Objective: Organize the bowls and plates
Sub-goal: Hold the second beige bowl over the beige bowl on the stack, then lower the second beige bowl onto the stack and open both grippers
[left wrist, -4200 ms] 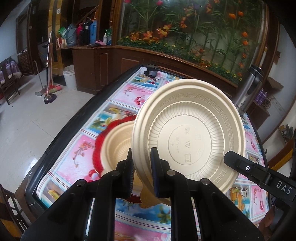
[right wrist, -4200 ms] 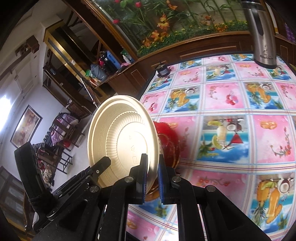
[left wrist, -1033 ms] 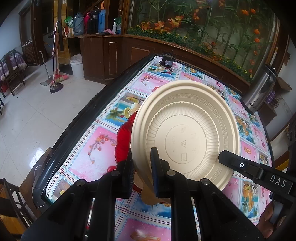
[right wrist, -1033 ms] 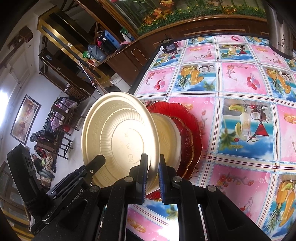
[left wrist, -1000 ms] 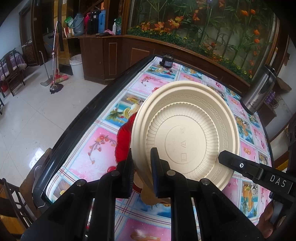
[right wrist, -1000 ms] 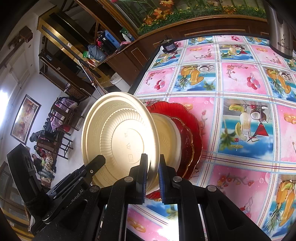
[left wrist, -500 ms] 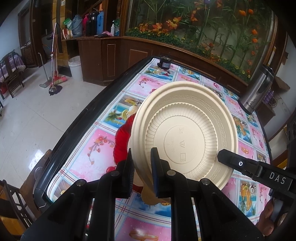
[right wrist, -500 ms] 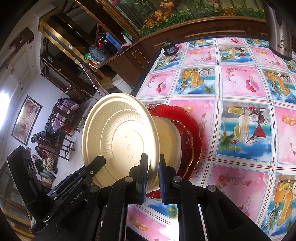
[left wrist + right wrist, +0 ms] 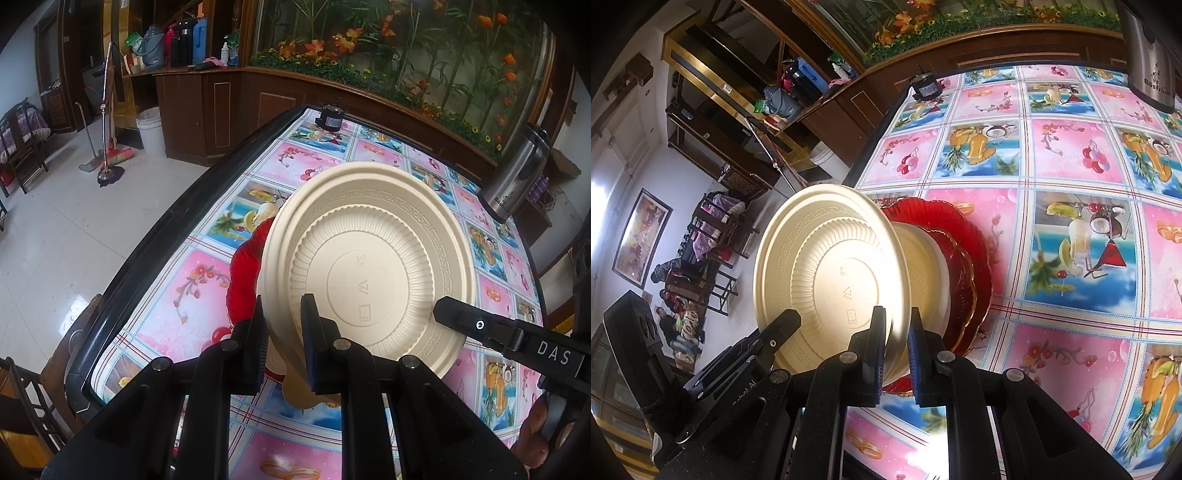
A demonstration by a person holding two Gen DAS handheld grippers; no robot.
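Observation:
A cream plastic plate [image 9: 369, 266] with a key-pattern rim is held on edge, its underside toward both cameras. My left gripper [image 9: 282, 332] is shut on its lower rim. My right gripper [image 9: 897, 339] is shut on the rim of the same plate [image 9: 827, 277] from the other side. Behind it a cream bowl [image 9: 923, 266] sits on a stack of red glass plates [image 9: 964, 254] on the table. Only a red edge of that stack [image 9: 243, 273] shows in the left wrist view; the bowl is hidden there.
The table carries a pink and blue fruit-print cloth [image 9: 1071, 155] with a black rim [image 9: 155, 236] close on the left. A steel thermos [image 9: 517, 181] stands at the far right and a small black device [image 9: 330, 118] at the far end.
Both grippers and the cream plate have shifted slightly; the plate stays tilted over the bowl and red plates. Since 4.2 s ago it hides the bowl from the left view.

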